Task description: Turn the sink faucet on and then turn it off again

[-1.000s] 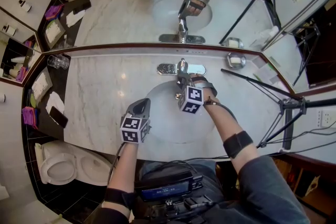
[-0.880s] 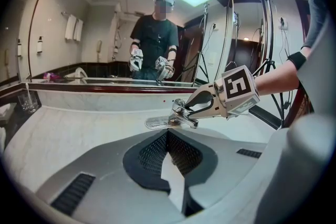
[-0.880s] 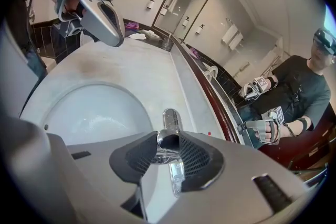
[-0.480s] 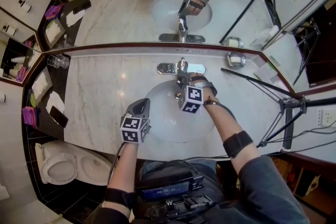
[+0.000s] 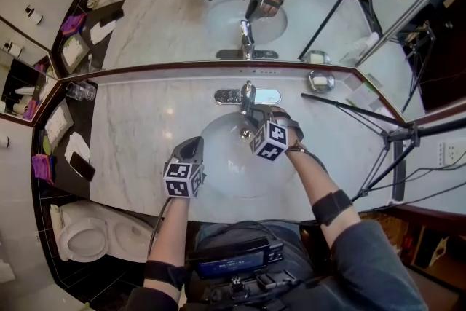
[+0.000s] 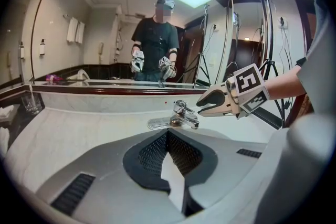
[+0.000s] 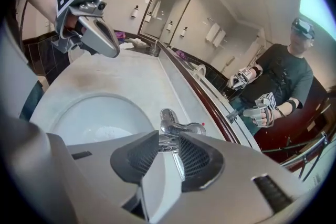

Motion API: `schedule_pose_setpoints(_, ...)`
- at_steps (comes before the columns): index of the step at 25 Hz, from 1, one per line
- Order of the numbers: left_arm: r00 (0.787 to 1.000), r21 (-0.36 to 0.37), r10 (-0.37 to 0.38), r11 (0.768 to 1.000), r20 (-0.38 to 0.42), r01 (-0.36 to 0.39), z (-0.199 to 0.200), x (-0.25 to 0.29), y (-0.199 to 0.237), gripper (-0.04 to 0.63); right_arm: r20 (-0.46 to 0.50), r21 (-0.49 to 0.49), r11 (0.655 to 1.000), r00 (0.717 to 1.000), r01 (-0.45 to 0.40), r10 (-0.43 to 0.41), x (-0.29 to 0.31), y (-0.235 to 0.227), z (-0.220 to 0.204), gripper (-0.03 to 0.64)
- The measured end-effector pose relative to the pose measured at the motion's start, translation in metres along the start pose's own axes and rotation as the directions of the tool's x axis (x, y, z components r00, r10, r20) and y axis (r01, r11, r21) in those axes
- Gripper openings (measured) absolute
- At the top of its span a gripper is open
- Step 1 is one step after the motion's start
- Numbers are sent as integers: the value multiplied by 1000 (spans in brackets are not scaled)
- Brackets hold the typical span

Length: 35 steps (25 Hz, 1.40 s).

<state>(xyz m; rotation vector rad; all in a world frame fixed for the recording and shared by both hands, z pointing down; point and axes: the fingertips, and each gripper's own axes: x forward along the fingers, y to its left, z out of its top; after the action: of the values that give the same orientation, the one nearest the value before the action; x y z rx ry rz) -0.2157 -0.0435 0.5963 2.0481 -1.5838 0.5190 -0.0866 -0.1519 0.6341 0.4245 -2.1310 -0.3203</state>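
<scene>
Surface: pale marble counter [image 5: 138, 135] ran along the mirror | Set in it: oval white basin [image 5: 218, 175], at the centre | On it: chrome faucet [image 5: 247, 95] on its plate behind the basin; small metal dish [image 5: 321, 81] to the right, holding what looked like soap; clear glasses [image 5: 80, 90] at the far left corner

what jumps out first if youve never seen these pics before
The big mirror along the back of the marble counter doubles the whole scene. At the centre, the right hand-held gripper sits just short of the chrome faucet; its jaws are apart and have just been closing, with nothing between them. The left hand-held gripper hangs shut by the basin's near left edge.
</scene>
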Motion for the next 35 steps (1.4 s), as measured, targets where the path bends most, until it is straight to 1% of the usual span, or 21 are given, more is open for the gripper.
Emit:
schedule_pose_setpoints(5, 1000, 14, -10, 1000, 11, 9, 6, 0, -5, 4, 39, 146, 989, 999, 31, -37, -26, -8, -5, 105)
schedule_pose_setpoints(8, 1000, 18, -16, 1000, 20, 15, 11, -2, -8, 3, 78, 285, 958, 995, 34, -58, -43, -14, -8, 71)
schedule_pose_setpoints(10, 999, 23, -22, 1000, 24, 21, 13, -3, -10, 4, 105, 383, 923, 991, 33, -79, -58, -19, -9, 57)
schedule_pose_setpoints(12, 999, 29, -28, 999, 26, 27, 14, -5, -12, 3, 127, 475, 880, 986, 33, -105, -74, -25, -11, 44)
schedule_pose_setpoints(15, 999, 32, -37, 999, 30, 36, 15, -6, -14, 3, 159, 602, 798, 976, 23, -148, -94, -29, -19, 25)
schedule_pose_setpoints(17, 999, 30, -43, 999, 33, 42, 14, -7, -16, 4, 177, 667, 744, 968, 16, -179, -103, -29, -30, 17)
schedule_pose_setpoints(22, 998, 29, -52, 998, 34, 51, 10, -10, -18, 5, 195, 776, 631, 951, 1, -242, -128, -19, -56, 17)
schedule_pose_setpoints(24, 998, 23, -50, 999, 34, 50, 7, -12, -19, 4, 193, 800, 600, 945, 3, -263, -137, -16, -65, 17)
schedule_pose_setpoints(27, 998, 19, -45, 999, 34, 44, 4, -15, -22, 3, 192, 828, 561, 939, 2, -286, -149, -11, -77, 15)
schedule_pose_setpoints(29, 998, 20, -44, 999, 35, 43, 3, -18, -25, 3, 190, 842, 540, 935, 2, -300, -156, -8, -83, 15)
schedule_pose_setpoints(30, 998, 20, -43, 999, 36, 42, 3, -19, -26, 3, 189, 844, 536, 934, 4, -304, -158, -7, -86, 15)
schedule_pose_setpoints(33, 998, 18, -38, 999, 40, 38, 1, -22, -30, 3, 183, 829, 559, 937, 15, -297, -161, -1, -90, 14)
schedule_pose_setpoints(35, 998, 19, -37, 999, 41, 36, 0, -23, -32, 3, 185, 827, 562, 937, 14, -295, -163, 1, -92, 14)
